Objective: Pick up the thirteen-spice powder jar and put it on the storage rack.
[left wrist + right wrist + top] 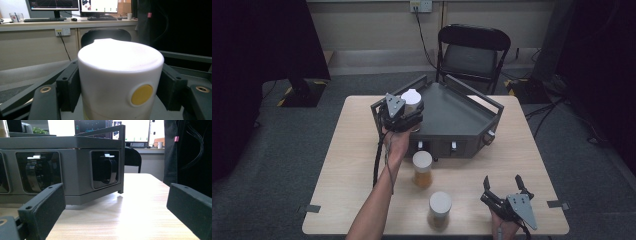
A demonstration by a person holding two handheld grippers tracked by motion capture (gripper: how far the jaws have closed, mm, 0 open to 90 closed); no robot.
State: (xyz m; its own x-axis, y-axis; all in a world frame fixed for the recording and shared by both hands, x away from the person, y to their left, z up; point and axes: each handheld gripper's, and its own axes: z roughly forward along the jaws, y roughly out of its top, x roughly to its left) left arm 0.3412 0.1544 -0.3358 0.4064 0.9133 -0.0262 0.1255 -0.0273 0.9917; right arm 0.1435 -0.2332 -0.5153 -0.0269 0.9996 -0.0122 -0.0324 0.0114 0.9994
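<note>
The left claw [411, 107] is clenched around a white-lidded jar [412, 100], its pads pressing the lid on both sides, and it holds the jar above the near left corner of the dark tray [462, 117]. The right claw [503, 185] rests released on the worktop [352, 150] near its front right edge. Two more jars, an amber one [422, 169] and a pale one [440, 209], stand in front of the tray.

Black folding chair [472, 52] at upper centre behind the table [352, 165] — wall socket [420, 6] at top edge, monitors [98, 5] on a rear desk.
</note>
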